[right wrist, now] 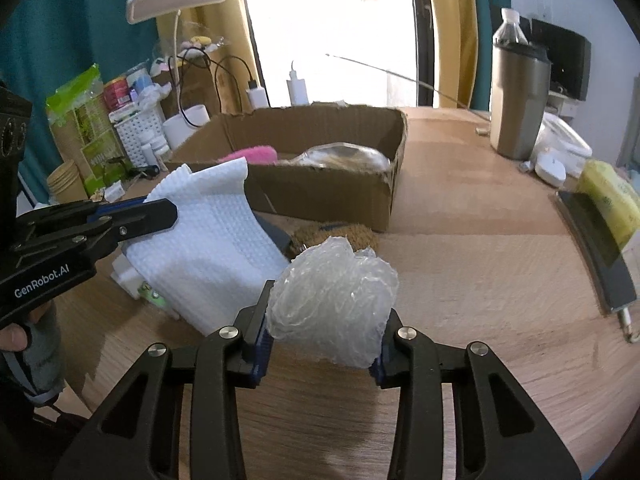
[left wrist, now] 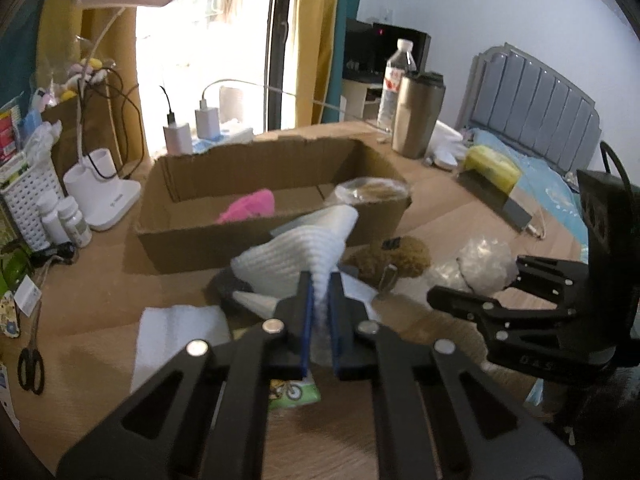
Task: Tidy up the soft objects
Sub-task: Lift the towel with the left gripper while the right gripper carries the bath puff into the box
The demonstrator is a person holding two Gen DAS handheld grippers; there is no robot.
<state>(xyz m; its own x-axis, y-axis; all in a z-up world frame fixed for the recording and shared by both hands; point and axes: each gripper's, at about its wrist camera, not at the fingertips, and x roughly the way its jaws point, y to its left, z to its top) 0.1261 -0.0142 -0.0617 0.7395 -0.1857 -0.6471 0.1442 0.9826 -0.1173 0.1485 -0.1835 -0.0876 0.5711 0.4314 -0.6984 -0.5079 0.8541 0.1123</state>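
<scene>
My left gripper (left wrist: 320,284) is shut on a white waffle-textured cloth (left wrist: 298,248) and holds it up in front of the open cardboard box (left wrist: 224,236). The cloth also shows in the right wrist view (right wrist: 212,240), pinched by the left gripper (right wrist: 170,210). My right gripper (right wrist: 324,320) is shut on a crumpled clear bubble-wrap ball (right wrist: 334,300) just above the table; it also shows in the left wrist view (left wrist: 486,260). A pink soft item (left wrist: 250,208) and a clear-bagged brown item (left wrist: 370,190) lie in the box. A brown plush (left wrist: 400,254) lies in front of the box.
A steel tumbler (right wrist: 518,104) and water bottle (left wrist: 396,84) stand at the back right. A white desk lamp (left wrist: 100,196), chargers, white basket (left wrist: 28,196) and small bottles crowd the left. Scissors (left wrist: 30,364) lie at the left edge. A yellow pack (right wrist: 612,200) lies right.
</scene>
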